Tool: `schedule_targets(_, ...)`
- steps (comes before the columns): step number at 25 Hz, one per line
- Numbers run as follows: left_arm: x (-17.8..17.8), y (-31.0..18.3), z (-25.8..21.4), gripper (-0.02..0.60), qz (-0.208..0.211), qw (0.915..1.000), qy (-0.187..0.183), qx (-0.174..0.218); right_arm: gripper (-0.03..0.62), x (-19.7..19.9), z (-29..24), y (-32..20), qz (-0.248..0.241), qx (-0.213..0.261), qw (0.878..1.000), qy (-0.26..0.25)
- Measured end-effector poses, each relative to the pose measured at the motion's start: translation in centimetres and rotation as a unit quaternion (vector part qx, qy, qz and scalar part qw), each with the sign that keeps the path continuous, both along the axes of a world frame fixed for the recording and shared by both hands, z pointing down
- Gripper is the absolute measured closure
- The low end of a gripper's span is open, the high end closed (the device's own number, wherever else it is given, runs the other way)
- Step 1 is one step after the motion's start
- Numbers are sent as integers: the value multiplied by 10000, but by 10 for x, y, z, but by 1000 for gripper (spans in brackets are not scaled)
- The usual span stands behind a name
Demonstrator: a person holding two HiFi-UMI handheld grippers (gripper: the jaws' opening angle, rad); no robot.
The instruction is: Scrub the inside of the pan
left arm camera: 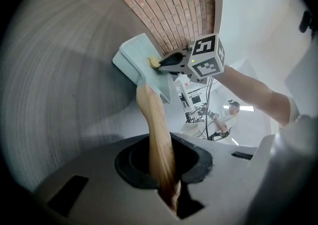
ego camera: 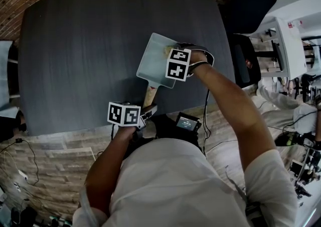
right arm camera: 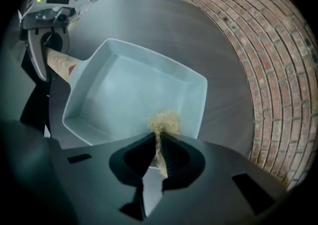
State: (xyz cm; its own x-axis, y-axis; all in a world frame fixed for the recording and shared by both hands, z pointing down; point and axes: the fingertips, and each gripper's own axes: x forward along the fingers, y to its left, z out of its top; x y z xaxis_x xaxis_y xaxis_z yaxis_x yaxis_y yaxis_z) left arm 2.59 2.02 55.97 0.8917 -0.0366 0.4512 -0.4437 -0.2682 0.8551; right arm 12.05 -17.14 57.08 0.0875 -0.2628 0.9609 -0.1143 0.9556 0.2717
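A pale blue-grey square pan [ego camera: 156, 59] [right arm camera: 134, 95] [left arm camera: 141, 62] with a wooden handle [ego camera: 149, 95] [left arm camera: 156, 134] [right arm camera: 58, 63] lies on the dark table [ego camera: 90, 45]. My left gripper [ego camera: 145, 113] [left arm camera: 171, 189] is shut on the wooden handle near the table's front edge. My right gripper [ego camera: 173, 53] [right arm camera: 160, 157] points steeply down into the pan and is shut on a tan scrubbing pad [right arm camera: 164, 122] [left arm camera: 153, 61], which rests on the pan's inside near its right wall.
A brick wall [right arm camera: 268, 70] runs behind the table. A dark chair [ego camera: 246, 5] stands at the table's right, with white equipment [ego camera: 286, 40] beyond it. A cable [ego camera: 205, 116] hangs down by my right arm.
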Motion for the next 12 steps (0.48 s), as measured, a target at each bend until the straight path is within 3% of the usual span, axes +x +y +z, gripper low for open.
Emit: schedule_targets(12,1,-1,-1,520,12,10000,42,-45,554,-1,3,27,120,-472,9986,-190)
